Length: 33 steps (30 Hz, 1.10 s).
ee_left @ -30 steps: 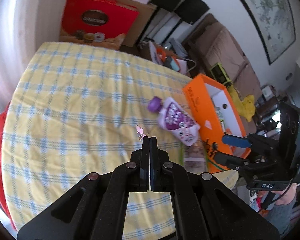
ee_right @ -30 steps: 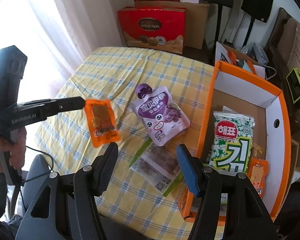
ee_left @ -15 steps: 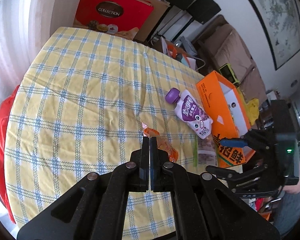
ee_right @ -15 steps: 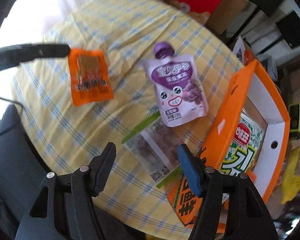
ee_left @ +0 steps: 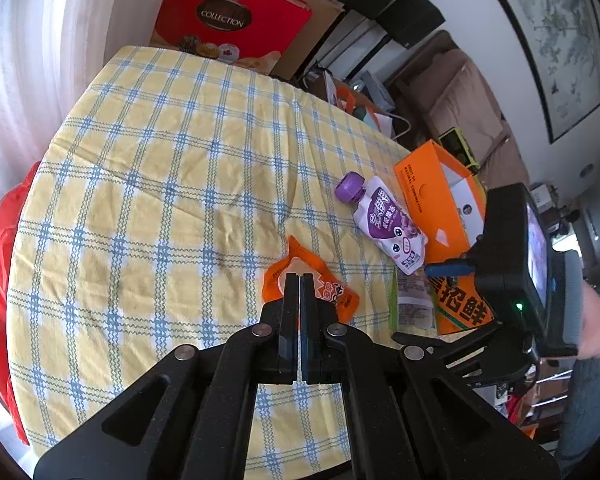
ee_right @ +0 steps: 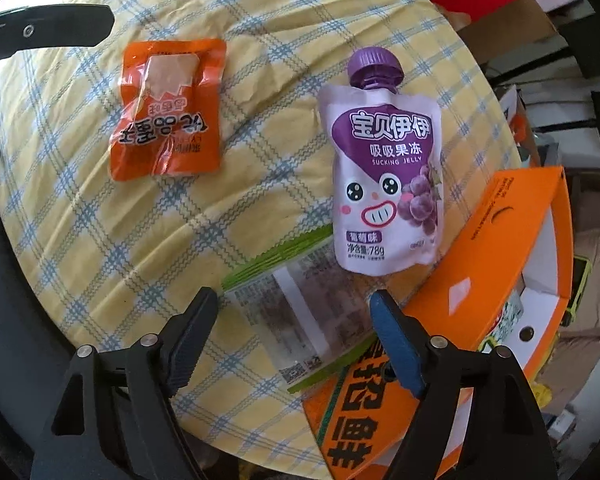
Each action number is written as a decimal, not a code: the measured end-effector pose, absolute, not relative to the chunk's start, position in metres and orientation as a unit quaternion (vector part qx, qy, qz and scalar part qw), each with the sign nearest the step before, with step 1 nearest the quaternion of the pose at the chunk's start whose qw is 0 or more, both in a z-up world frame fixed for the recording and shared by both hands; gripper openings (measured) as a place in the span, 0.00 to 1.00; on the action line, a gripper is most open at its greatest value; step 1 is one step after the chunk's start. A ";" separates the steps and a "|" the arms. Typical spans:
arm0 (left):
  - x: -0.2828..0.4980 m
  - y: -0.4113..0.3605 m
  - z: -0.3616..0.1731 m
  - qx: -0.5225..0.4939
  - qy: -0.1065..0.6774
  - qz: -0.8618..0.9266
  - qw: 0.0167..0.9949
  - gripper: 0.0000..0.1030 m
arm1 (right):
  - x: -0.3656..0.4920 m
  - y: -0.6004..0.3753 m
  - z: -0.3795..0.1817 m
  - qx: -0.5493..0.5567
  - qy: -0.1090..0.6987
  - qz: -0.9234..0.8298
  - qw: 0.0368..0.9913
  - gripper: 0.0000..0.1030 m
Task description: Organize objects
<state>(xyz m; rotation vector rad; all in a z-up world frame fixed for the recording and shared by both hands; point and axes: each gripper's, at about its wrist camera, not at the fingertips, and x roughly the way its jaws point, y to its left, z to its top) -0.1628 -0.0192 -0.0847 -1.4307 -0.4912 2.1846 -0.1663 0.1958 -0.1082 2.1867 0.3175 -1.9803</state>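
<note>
With the right gripper [ee_right: 292, 332] fingers opening and empty above the green-edged packet [ee_right: 296, 320] flat on the desk [ee_right: 100, 240] by the orange box [ee_right: 500, 260], drop straight down, straddle its edges, pinch; left gripper [ee_left: 299, 292] clenched, idle.

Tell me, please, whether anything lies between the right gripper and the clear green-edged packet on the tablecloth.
Nothing visible does. The right gripper hangs over the clear green-edged packet, its jaws opening with nothing gripped. The purple jelly pouch overlaps only the packet's far end, and the orange box sits close beside it.
</note>
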 end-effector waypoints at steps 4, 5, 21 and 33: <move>-0.162 -0.018 -0.085 -0.525 -0.178 0.796 0.242 0.00 | -0.170 0.200 -0.116 0.752 0.113 -0.640 0.113 0.78; -0.162 -0.018 -0.086 -0.525 -0.178 0.796 0.243 0.00 | -0.171 0.201 -0.118 0.756 0.114 -0.633 0.122 0.79; -0.156 -0.015 -0.082 -0.527 -0.183 0.790 0.254 0.00 | -0.174 0.223 -0.139 0.780 0.102 -0.580 0.214 0.69; -0.149 0.007 -0.076 -0.532 -0.181 0.778 0.280 0.03 | -0.140 0.250 -0.094 0.670 0.016 -0.708 0.222 0.61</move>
